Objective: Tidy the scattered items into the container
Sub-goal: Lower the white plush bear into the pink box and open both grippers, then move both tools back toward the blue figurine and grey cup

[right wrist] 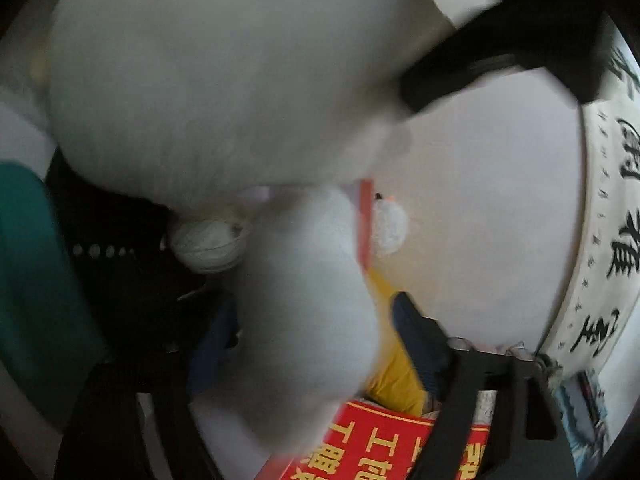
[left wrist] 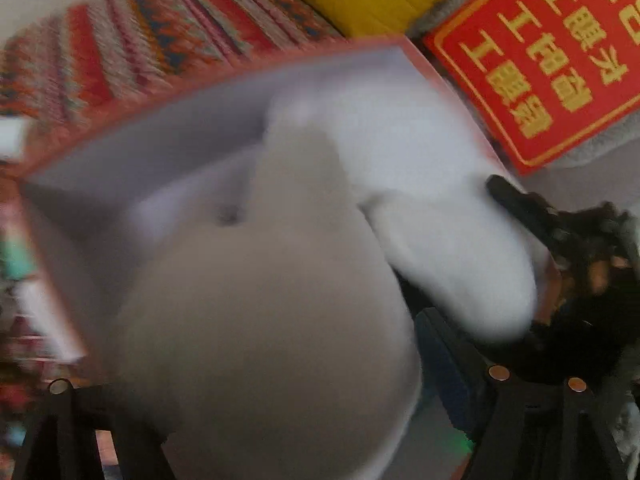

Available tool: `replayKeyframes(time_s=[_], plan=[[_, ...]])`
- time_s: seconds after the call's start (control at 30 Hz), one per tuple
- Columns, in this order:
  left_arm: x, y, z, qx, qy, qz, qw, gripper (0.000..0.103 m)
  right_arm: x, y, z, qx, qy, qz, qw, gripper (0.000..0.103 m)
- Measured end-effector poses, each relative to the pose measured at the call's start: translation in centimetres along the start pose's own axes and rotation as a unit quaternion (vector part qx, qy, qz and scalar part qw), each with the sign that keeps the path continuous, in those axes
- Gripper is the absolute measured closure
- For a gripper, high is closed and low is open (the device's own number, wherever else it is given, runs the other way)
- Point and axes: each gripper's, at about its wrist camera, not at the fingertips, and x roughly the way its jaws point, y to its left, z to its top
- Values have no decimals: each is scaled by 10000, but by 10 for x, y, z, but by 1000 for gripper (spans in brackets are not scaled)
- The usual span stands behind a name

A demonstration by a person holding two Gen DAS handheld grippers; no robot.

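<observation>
From the left, the box (left wrist: 120,148) with its orange rim stood open-mouthed; the white plush toy (left wrist: 272,300) hung blurred over it, partly inside. The left gripper (left wrist: 276,420) straddled its body, clamped by all appearance; the right gripper (right wrist: 304,340) pinched a limb. Uneven release could leave the bulky toy snagged on the rim; it might tip out.

Fluffy white plush toy (left wrist: 256,300), matt cardboard box (left wrist: 160,148)

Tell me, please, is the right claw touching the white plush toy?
Touching: the right wrist view shows the plush toy pinched between the right claw's blue fingers.
</observation>
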Motion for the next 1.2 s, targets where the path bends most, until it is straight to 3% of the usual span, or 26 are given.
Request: replayKeyframes(time_s=[0.07, 0.23, 0.47, 0.63, 0.73, 0.83, 0.93, 1.0, 1.1, 1.2], plan=[[-22, 3, -2, 48, -168, 126, 9998, 16, 0, -2, -3, 81, -44, 71, 9999, 14], [-64, 13, -24, 115, -480, 524, 9974, 16, -46, -29, -13, 622, -344, 64, 9975, 12], [-148, 30, -88, 41, -1210, 779, 9896, 15, -130, -54, -7, 1409, -605, -158, 9880, 9], [-212, 47, -155, -73, -1728, 1020, 9796, 13, -196, -61, 29, 1900, -944, -392, 9764, 8], [-242, 58, -198, -187, -2003, 1186, 9723, 10, -243, -61, 70, 2185, -1159, -505, 9676, 6], [-273, 72, -250, -350, -2385, 1447, 9597, 10, -287, -59, 98, 2623, -1343, -550, 9540, 4], [-293, 82, -294, -440, -2734, 1766, 9445, 5, -329, -59, 127, 3366, -1502, -388, 9288, 2], [-304, 87, -321, -539, -2971, 1920, 9338, 2, -356, -60, 149, 3999, -1618, -177, 9020, 1], [-315, 95, -356, -656, -3293, 2201, 9159, 2, -382, -60, 177, 5033, -1784, 151, 8453, 0], [-314, 102, -378, -744, -3529, 2589, 8960, 1, -397, -59, 206, 5977, -1891, 472, 7777, 0]])
